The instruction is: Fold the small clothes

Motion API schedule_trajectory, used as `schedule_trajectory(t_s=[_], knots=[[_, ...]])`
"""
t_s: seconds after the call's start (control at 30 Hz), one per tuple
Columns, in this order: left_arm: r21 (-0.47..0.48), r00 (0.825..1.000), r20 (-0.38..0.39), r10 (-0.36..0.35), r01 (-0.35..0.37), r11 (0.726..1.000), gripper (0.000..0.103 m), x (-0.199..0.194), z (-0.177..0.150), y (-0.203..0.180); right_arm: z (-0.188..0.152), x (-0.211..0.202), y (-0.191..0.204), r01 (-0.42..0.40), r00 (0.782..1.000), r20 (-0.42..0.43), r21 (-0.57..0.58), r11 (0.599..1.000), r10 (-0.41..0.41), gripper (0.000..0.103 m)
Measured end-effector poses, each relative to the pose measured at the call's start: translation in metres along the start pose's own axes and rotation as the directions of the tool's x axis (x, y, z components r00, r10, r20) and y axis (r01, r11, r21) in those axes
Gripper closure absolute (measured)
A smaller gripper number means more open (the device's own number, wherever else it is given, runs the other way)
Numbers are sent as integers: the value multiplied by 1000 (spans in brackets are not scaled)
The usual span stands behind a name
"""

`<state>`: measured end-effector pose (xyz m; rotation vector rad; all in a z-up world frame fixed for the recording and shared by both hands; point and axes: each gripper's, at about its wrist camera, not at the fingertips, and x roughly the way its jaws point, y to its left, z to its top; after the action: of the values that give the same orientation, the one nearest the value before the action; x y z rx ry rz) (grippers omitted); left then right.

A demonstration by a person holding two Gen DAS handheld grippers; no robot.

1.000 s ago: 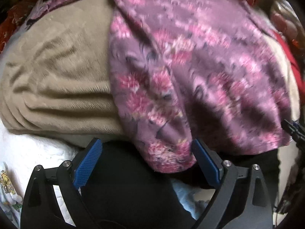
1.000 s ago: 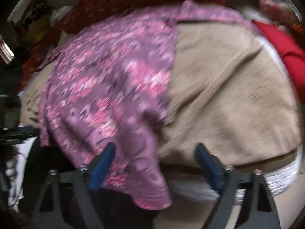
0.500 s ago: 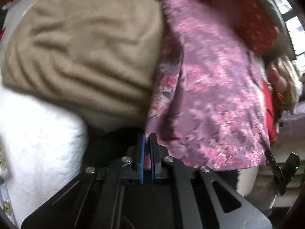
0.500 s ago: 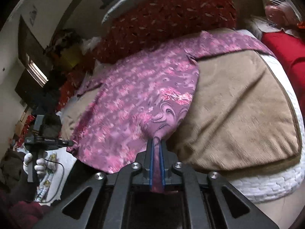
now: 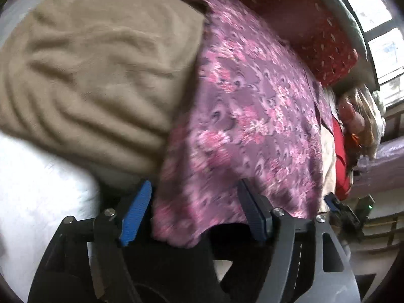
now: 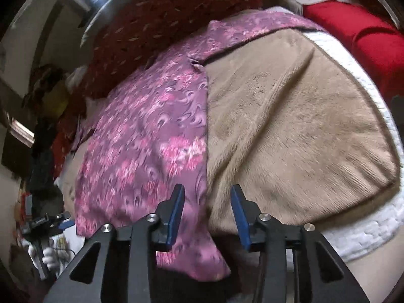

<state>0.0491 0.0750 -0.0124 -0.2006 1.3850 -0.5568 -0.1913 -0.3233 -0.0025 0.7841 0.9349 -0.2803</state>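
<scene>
A purple garment with pink flowers [image 5: 247, 116] lies spread over a tan blanket [image 5: 96, 70] on a bed, its near hem hanging over the bed's edge. My left gripper [image 5: 194, 212] is open, its blue pads on either side of the left hem corner, not clamped. In the right wrist view the same garment [image 6: 151, 146] lies left of the tan blanket [image 6: 290, 131]. My right gripper [image 6: 207, 212] is open, straddling the garment's right edge and hem. The left gripper [image 6: 50, 222] also shows at the far left there.
A red patterned cushion [image 6: 176, 12] stands behind the garment. A red pillow [image 6: 366, 40] lies at the far right. A white quilt [image 6: 373, 222] edges the bed under the blanket. A window [image 5: 378, 25] is at the upper right of the left wrist view.
Both grippers were shut on the garment's hem half a second ago and have now opened, letting it go. The garment lies flatter and more spread out than one second ago.
</scene>
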Motion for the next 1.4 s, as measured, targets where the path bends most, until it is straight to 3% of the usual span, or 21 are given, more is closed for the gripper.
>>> schedule_trajectory(t_s=[0.07, 0.1, 0.13, 0.17, 0.2, 0.33, 0.4, 0.47, 0.57, 0.67, 0.73, 0.77, 0.8, 0.87, 0.97, 1.03, 1.1, 1.17, 1.23, 1.3, 1.4], knots=[[-38, 999, -45, 24, -26, 999, 33, 25, 8, -2, 2, 24, 2, -29, 998, -53, 30, 999, 31, 62], [-52, 997, -59, 40, -43, 998, 39, 32, 6, -4, 2, 33, 5, -62, 993, -97, 47, 997, 66, 63], [-58, 996, -76, 55, -59, 997, 50, 38, 7, -2, -1, 41, 8, -93, 986, -135, 56, 994, 100, 68], [-55, 994, -92, 54, -59, 997, 86, 40, 6, 0, -5, 48, 11, -117, 979, -163, 56, 992, 125, 94], [-59, 993, -114, 36, -43, 997, 100, 38, 6, 2, -9, 50, 19, -116, 978, -170, 14, 993, 116, 97], [-71, 996, -70, 56, -61, 996, 100, 18, 1, 16, -7, 4, 36, -151, 988, 5, -98, 984, 153, 97], [-77, 993, -80, 87, -93, 993, 100, 21, -2, 26, -6, -6, 37, -90, 994, 48, -145, 985, 98, 98], [-104, 987, -120, 109, -122, 987, 100, 32, -4, 34, -8, 8, 29, -33, 999, 2, -153, 988, 33, 98], [-110, 990, -124, 66, -80, 991, 100, 26, -9, 32, -22, 50, 11, 66, 978, -186, -123, 990, -89, 96], [-32, 997, -56, 44, -46, 998, 100, -4, -7, 17, -18, 38, 10, 36, 989, -141, -83, 996, -48, 92], [30, 1000, -3, 29, -29, 999, 95, -21, 1, -2, -2, 16, 17, 12, 999, -33, -74, 997, -14, 91], [45, 1000, 24, 18, -19, 999, 85, -25, 6, -11, 7, 10, 23, 1, 1000, 5, -77, 997, 0, 90], [53, 999, 43, 15, -18, 998, 66, -22, 11, -20, 16, 4, 29, -13, 998, 56, -88, 996, 18, 89], [59, 995, 85, 47, -52, 997, 51, -12, 22, -33, 23, 3, 35, -28, 995, 89, -106, 994, 38, 88], [60, 992, 42, 116, -118, 991, 51, 30, 30, -44, 22, 33, 40, -17, 998, 52, -130, 991, 24, 88], [52, 985, -15, 172, -171, 984, 51, 60, 31, -43, 16, 66, 33, 47, 997, -61, -147, 988, -57, 90], [47, 978, -50, 204, -202, 978, 51, 77, 30, -41, 12, 69, 32, 44, 997, -51, -160, 986, -53, 91], [60, 977, -46, 208, -205, 977, 51, 77, 31, -44, 24, 59, 26, -8, 999, -53, -105, 994, 3, 91], [58, 980, -63, 189, -185, 981, 51, 74, 35, -44, 43, 39, 6, -35, 999, 31, -31, 999, 36, 89], [48, 986, -67, 154, -151, 987, 51, 69, 39, -46, 73, 19, -29, -37, 992, 125, 89, 995, 26, 73], [51, 990, -60, 124, -121, 991, 51, 64, 49, -54, 110, -3, -92, -46, 969, 244, 296, 954, -30, 69]])
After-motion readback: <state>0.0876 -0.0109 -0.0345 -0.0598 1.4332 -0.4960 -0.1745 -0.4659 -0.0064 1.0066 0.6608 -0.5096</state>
